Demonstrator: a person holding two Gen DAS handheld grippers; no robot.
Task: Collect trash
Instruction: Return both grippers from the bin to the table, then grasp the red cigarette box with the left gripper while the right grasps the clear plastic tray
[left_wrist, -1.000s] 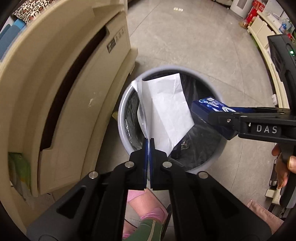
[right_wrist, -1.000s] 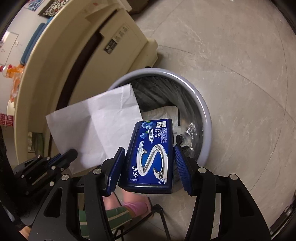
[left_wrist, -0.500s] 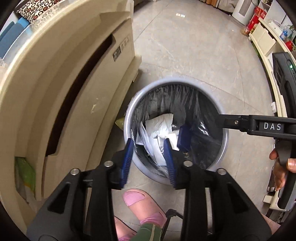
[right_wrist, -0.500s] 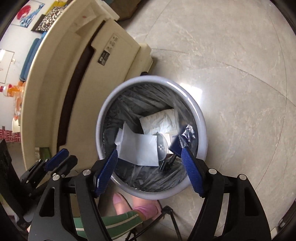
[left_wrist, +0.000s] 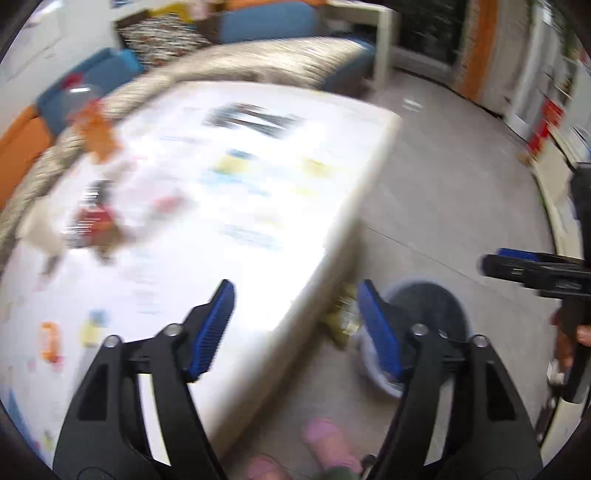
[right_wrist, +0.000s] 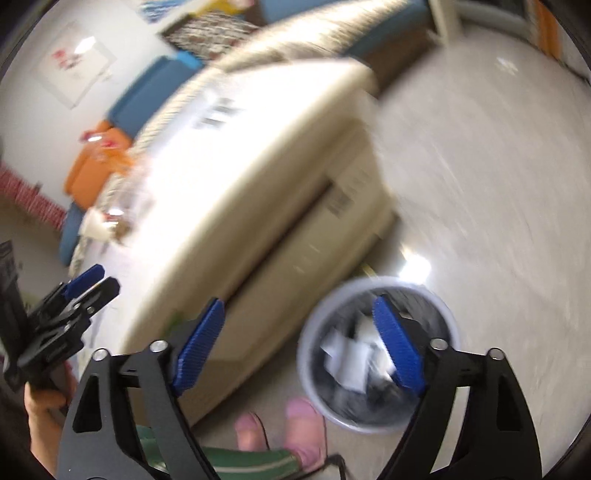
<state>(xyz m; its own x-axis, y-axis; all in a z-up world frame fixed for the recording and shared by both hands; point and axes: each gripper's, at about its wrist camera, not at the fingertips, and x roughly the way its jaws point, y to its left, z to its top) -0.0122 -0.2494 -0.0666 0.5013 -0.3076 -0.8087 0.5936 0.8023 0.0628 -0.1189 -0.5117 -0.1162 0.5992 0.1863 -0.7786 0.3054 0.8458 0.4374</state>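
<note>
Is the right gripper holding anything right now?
No. The right gripper has nothing between its opening jaws; white scraps lie in the trash bin on the floor beneath it.

Left gripper (left_wrist: 295, 326): black angular frame, ribbed blue pads (left_wrist: 212, 328), silver screws at the joints. Right gripper (right_wrist: 299, 341): same black build, blue pads (right_wrist: 397, 345), silver screws. Below the claws: pink slippers (right_wrist: 301, 410), green white-striped trouser leg (right_wrist: 236, 459).

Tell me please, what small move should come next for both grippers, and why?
Probably swing toward the table for more trash. The left gripper and right gripper are opening with nothing between them, white paper lies in the bin, and blurred small items remain on the table.
</note>
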